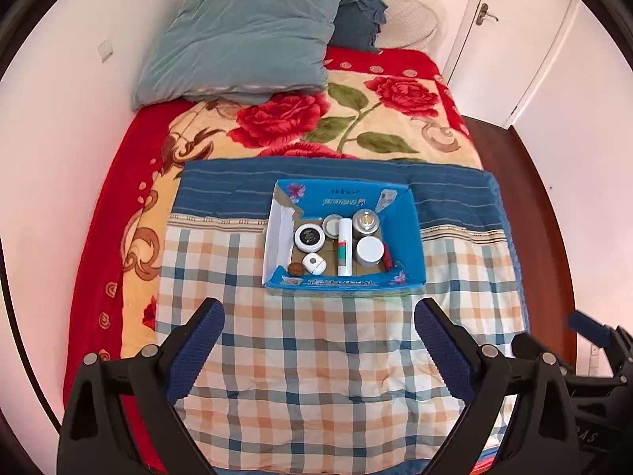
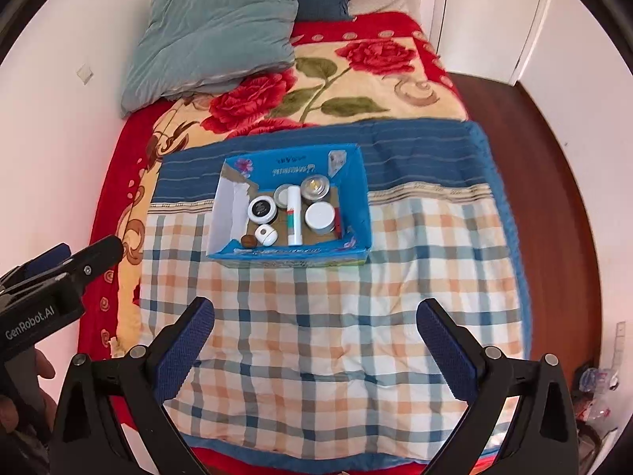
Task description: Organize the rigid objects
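Mid-quilt sits the blue cardboard box (image 1: 344, 283) of small jars; both grippers (image 1: 316, 340) (image 2: 316, 336) hover spread, empty; careless reaching could topple it.

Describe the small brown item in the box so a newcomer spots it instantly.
On the checked quilt sits an open blue cardboard box. Look in its near-left corner, beside the small white rounded case: the brown nut-like object is the smallest item and the only brown one.

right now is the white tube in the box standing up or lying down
Lying down: the white tube rests flat on the floor of the blue box, lengthwise between the round jars.
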